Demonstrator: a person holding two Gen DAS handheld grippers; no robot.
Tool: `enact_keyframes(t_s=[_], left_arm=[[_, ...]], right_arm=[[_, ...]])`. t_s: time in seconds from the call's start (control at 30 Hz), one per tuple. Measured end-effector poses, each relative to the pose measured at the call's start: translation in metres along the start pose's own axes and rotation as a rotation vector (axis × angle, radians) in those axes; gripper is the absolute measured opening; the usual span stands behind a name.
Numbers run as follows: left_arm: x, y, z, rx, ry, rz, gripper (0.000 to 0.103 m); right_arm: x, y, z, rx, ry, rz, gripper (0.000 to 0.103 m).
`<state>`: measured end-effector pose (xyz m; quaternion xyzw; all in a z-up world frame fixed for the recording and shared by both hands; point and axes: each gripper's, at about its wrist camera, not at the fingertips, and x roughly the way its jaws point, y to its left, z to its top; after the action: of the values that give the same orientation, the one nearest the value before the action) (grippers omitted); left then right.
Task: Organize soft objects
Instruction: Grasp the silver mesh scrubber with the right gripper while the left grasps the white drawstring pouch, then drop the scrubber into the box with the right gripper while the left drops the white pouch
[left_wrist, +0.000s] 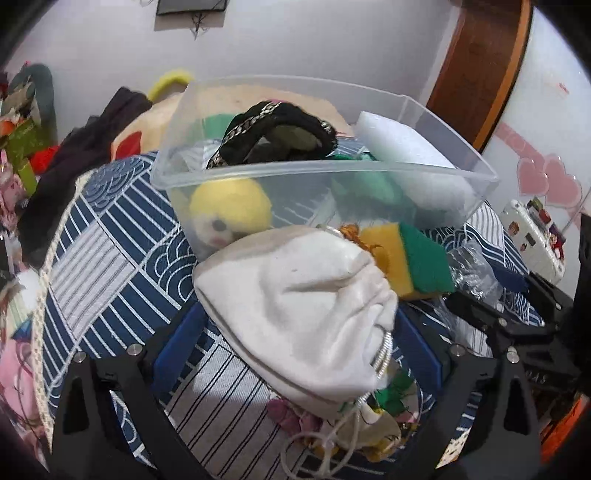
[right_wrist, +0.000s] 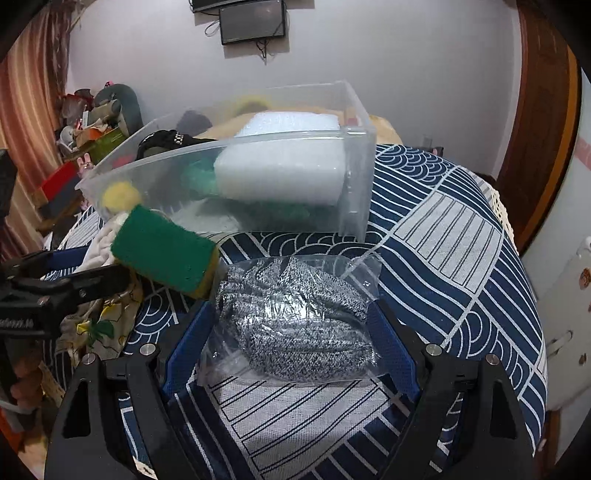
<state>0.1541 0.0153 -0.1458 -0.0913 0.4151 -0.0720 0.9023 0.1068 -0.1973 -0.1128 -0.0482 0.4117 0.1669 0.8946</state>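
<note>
Soft objects are lying both in and beside a clear bin (left_wrist: 424, 173) on a blue patterned cloth (right_wrist: 461, 258) as two hand-held tools are working at once. The left tool (left_wrist: 295, 347) is standing spread around a white pouch (left_wrist: 295, 306), its blue pads flanking the fabric; whether they are pressing it cannot be told. The right tool (right_wrist: 291, 332) is likewise straddling a bagged grey knit (right_wrist: 295, 325), open, with contact unclear. A sponge (right_wrist: 166, 258) is resting between the two, just beside the bin. Already inside are lying a yellow plush (left_wrist: 229, 210), a black band (left_wrist: 277, 133), something green (left_wrist: 369, 184) and white foam (right_wrist: 280, 162). The step appears to be picking up the pieces left outside; next, each tool would need closing gently on its bundle, then lifting over the bin's near wall. The pouch's cord (left_wrist: 332, 439) is trailing loose and could be snagging. A floral fabric (left_wrist: 369, 424) under the pouch is mostly hidden, and the bin's contents are blurring through plastic.
</note>
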Motion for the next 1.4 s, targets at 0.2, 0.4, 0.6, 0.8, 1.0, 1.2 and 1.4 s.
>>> enact_keyframes(t_s=[0.2, 0.4, 0.6, 0.8, 1.0, 1.2, 1.4], left_arm=[[-0.004, -0.003, -0.007, 0.029, -0.028, 0.009, 0.059], [-0.017, -0.012, -0.014, 0.072, -0.059, 0.028, 0.037], [-0.05, -0.012, -0.022, 0.07, -0.132, 0.038, 0.036], [-0.073, -0.013, -0.018, 0.073, -0.18, 0.016, 0.036], [-0.094, -0.014, -0.008, 0.076, -0.239, 0.009, 0.036], [-0.114, -0.016, 0.008, 0.08, -0.306, 0.006, 0.036], [-0.124, -0.017, 0.031, 0.086, -0.379, 0.008, 0.036]], right_arm=[[-0.005, 0.0, -0.002, -0.009, -0.017, 0.01, 0.065], [-0.011, -0.002, -0.005, -0.019, -0.042, 0.012, 0.049], [-0.02, -0.01, -0.008, 0.002, -0.057, 0.032, 0.044], [-0.03, -0.004, 0.0, 0.001, -0.092, 0.034, 0.043], [-0.045, -0.001, 0.014, -0.001, -0.152, 0.039, 0.043], [-0.062, 0.002, 0.031, -0.009, -0.239, 0.046, 0.043], [-0.078, 0.0, 0.054, -0.014, -0.34, 0.045, 0.043]])
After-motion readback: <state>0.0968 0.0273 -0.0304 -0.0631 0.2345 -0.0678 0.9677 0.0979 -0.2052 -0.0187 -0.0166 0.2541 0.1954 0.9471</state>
